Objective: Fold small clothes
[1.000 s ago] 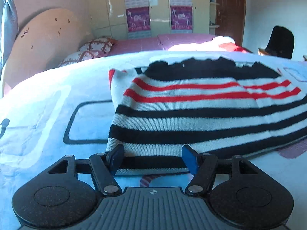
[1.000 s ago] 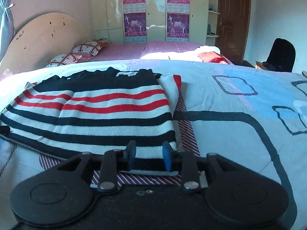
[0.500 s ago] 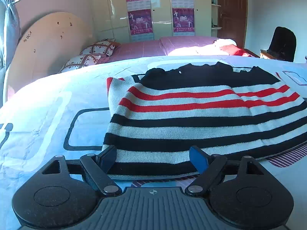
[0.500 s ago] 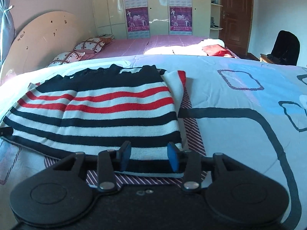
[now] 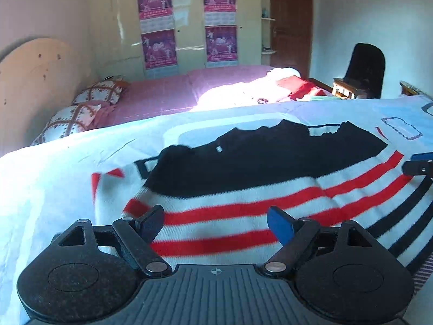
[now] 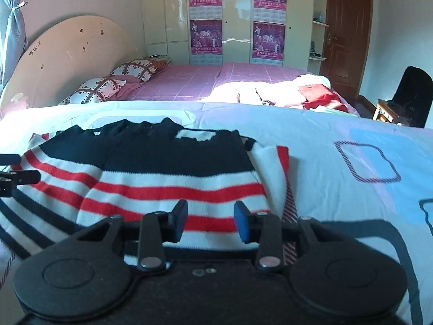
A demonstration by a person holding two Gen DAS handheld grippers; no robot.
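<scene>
Both of your grippers now sit further up the striped sweater (image 5: 243,162) than they did a second ago: then their fingertips framed the black bands at the near hem, and now they frame the red stripes, with the black yoke and collar just beyond. The sweater itself lies where it lay, spread flat on the pale blue bed cover (image 6: 351,135), collar away from you. Your left gripper (image 5: 215,216) has just been opening, and its jaws stand wide apart with the cloth passing beneath and between them, neither pad pressing on it. Your right gripper (image 6: 211,214) has its jaws partly apart; the red and white stripes run straight and unpuckered through the gap, so I judge that it clamps nothing either (the left view is blurred, so take that side with some caution). A slanting break in the stripes runs across the middle of the garment in both views, and I cannot tell whether it is a crease or the edge of a layer already folded in. For the task, this means the hem does not look carried along with you: the lengthwise fold is not yet made, and you need a fresh hold on the cloth.
</scene>
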